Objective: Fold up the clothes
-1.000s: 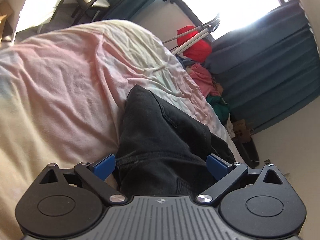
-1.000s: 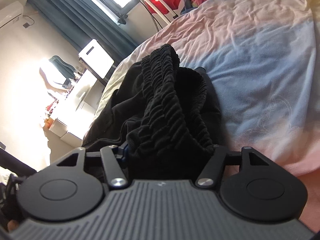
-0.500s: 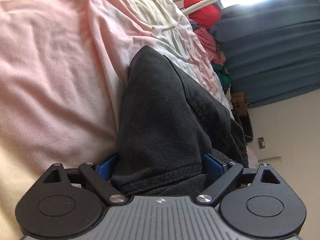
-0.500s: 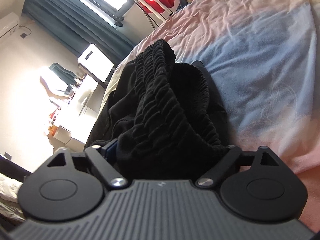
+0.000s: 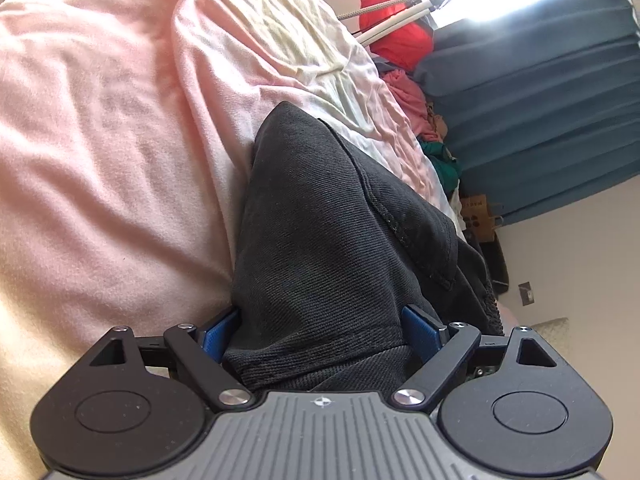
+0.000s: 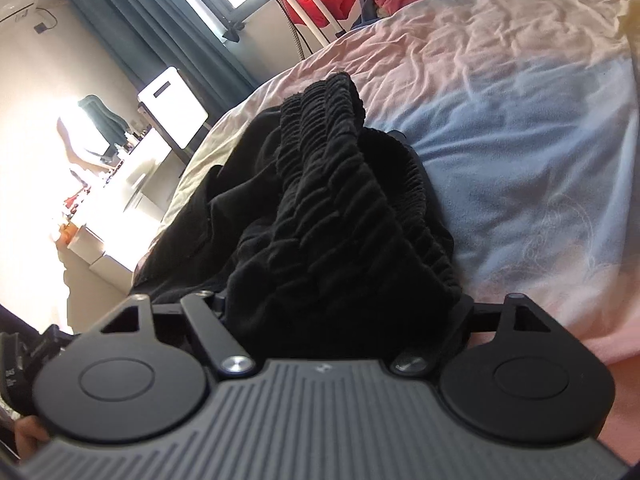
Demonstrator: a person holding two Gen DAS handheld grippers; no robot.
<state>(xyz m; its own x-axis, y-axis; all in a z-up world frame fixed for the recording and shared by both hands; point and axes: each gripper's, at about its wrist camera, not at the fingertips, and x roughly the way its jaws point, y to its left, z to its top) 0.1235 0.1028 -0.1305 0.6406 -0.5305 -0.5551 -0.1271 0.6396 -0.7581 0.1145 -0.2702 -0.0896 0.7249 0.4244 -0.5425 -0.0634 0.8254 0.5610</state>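
Observation:
A black garment (image 5: 320, 200) lies bunched on the bed's pastel sheet (image 5: 100, 140). In the left wrist view its twill cloth with a stitched seam rises toward me and fills the space between the blue pads (image 5: 220, 332) of my left gripper (image 5: 320, 320), whose jaws stand wide apart. In the right wrist view the garment's gathered elastic waistband (image 6: 320, 200) heaps up into my right gripper (image 6: 340, 304). Cloth covers its fingertips, and its linkage arms are spread wide.
The wrinkled sheet (image 6: 520, 140) stretches away on both sides of the garment. Beyond the bed's far edge are a heap of red and pink clothes (image 5: 400, 40), a white rack and blue curtains (image 5: 540, 120). A white cabinet (image 6: 172, 112) stands to the left.
Both grippers have pushed further into the garment, so cloth now fills the gaps. The left jaws have narrowed slightly; the right linkage arms have spread a little wider.

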